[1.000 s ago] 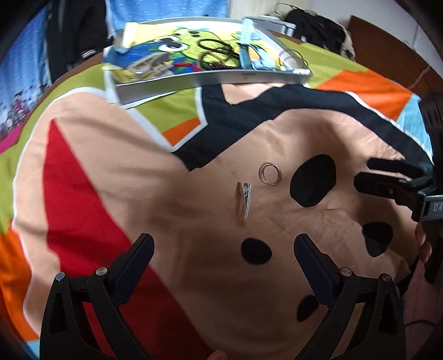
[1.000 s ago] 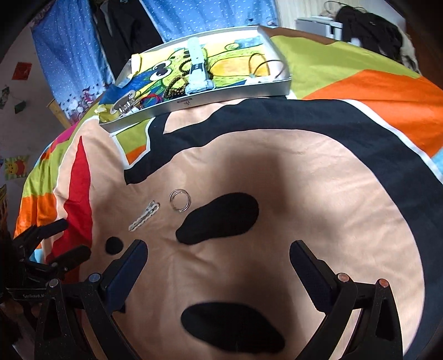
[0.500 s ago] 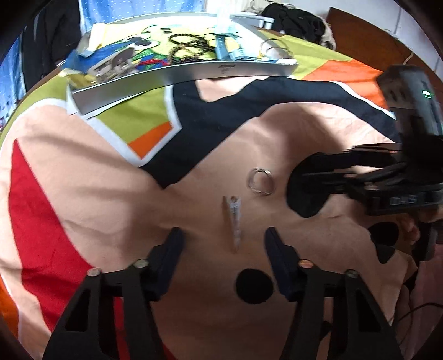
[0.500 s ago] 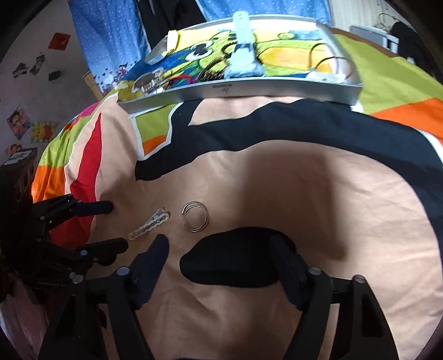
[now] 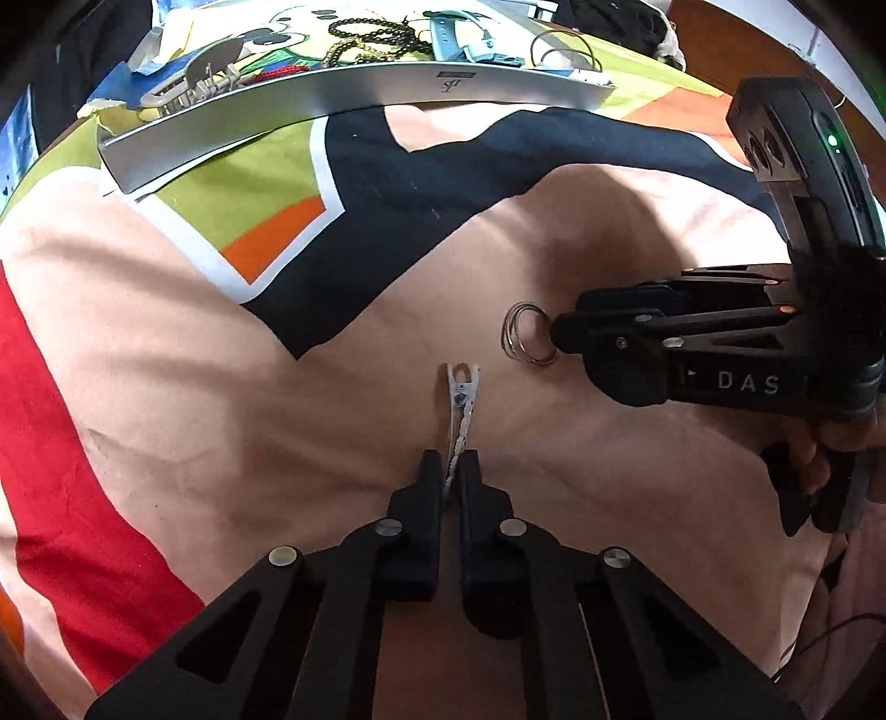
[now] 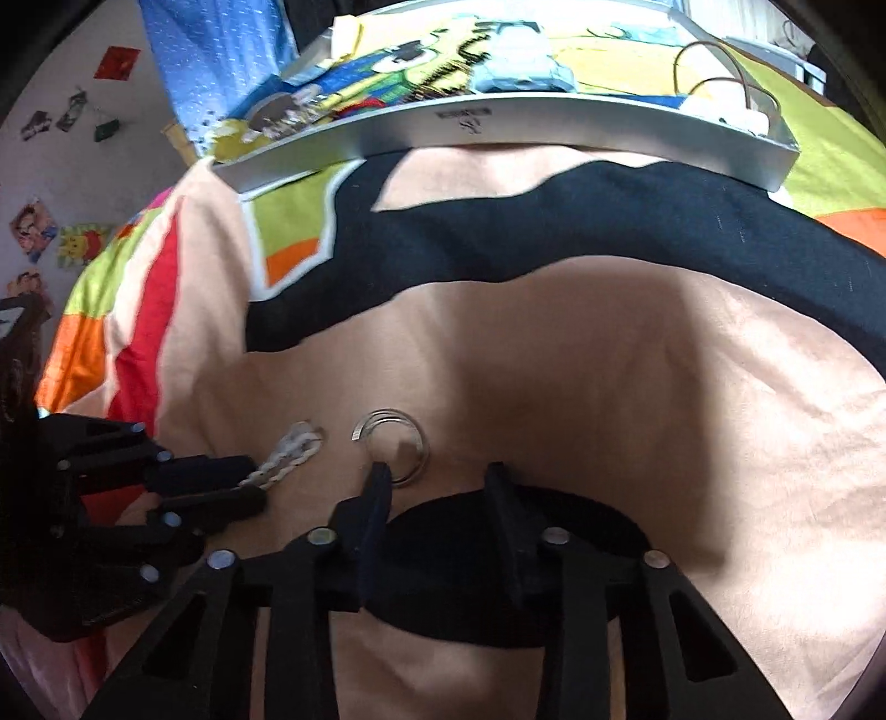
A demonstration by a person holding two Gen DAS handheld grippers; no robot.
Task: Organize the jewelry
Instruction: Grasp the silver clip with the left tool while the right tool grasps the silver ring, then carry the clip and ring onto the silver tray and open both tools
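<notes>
Count on bed point(image 5: 166, 343): one hair clip point(image 5: 460, 410), one pair of rings point(image 5: 526, 338) lying together, one tray point(image 5: 354, 94). In tray: one watch point(image 5: 465, 39), one bead string point(image 5: 376, 33), one wire bangle point(image 5: 559, 47), one comb point(image 5: 188, 83). Claws: two, left point(image 5: 455, 471) and right point(image 6: 437, 482).

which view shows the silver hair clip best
The left wrist view: the silver hair clip lies sharp and nearly full length, its near end pinched in the left hand-held gripper. The right wrist view shows the clip blurred, small and at the side, beside the metal rings.
</notes>
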